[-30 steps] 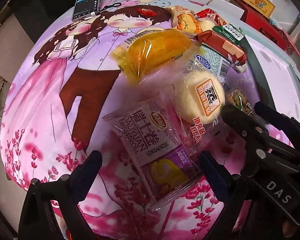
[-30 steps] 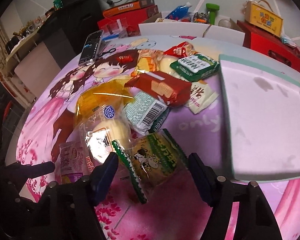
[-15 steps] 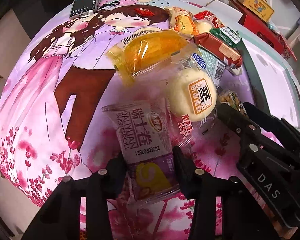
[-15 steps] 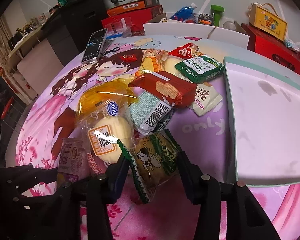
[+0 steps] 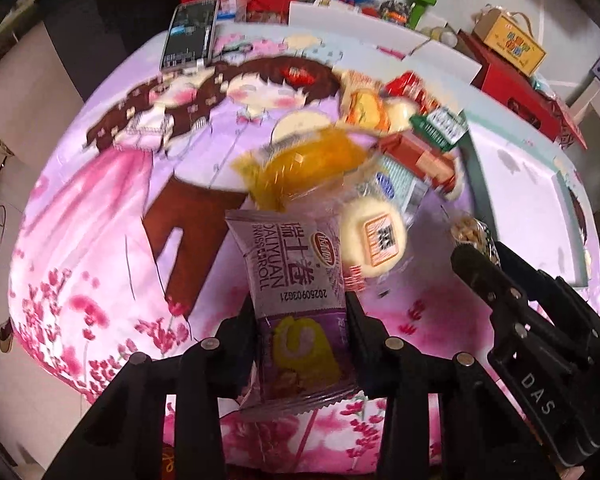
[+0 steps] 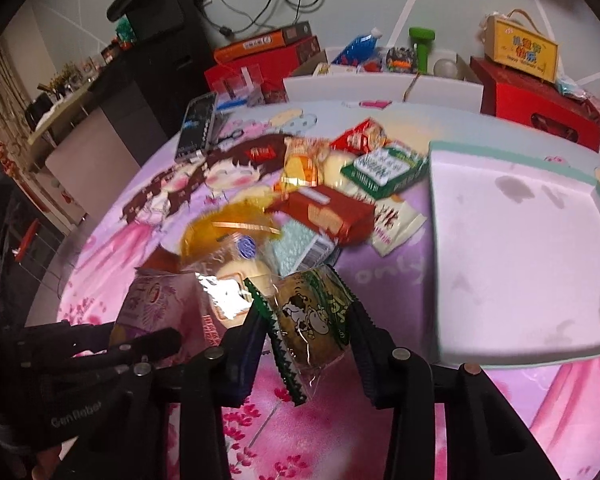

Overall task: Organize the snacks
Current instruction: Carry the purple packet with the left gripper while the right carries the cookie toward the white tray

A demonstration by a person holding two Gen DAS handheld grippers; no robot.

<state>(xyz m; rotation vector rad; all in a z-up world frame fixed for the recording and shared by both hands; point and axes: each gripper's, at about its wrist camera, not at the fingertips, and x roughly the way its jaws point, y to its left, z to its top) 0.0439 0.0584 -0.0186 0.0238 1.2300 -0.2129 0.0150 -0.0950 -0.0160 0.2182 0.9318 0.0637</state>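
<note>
My left gripper (image 5: 300, 312) is shut on a purple Swiss roll packet (image 5: 296, 280) and holds it lifted above the pink cartoon tablecloth (image 5: 100, 216). My right gripper (image 6: 306, 322) is shut on a green-edged cow-print snack packet (image 6: 312, 312), also lifted. A pile of snacks lies behind: a white bun packet (image 5: 374, 238), a yellow cake packet (image 5: 312, 160), a red wafer packet (image 6: 324, 212) and a green packet (image 6: 384, 166). A shallow teal-rimmed tray (image 6: 512, 248) lies to the right, with nothing in it.
A phone (image 5: 190, 32) lies at the table's far left. Red boxes (image 6: 536, 96), a yellow carton (image 6: 520, 50) and a white box of clutter (image 6: 380, 80) stand behind the table. The right gripper shows in the left wrist view (image 5: 484, 256).
Both grippers closed from open onto their packets, the left on the Swiss roll, the right on the cow-print snack, and both have lifted them off the cloth.
</note>
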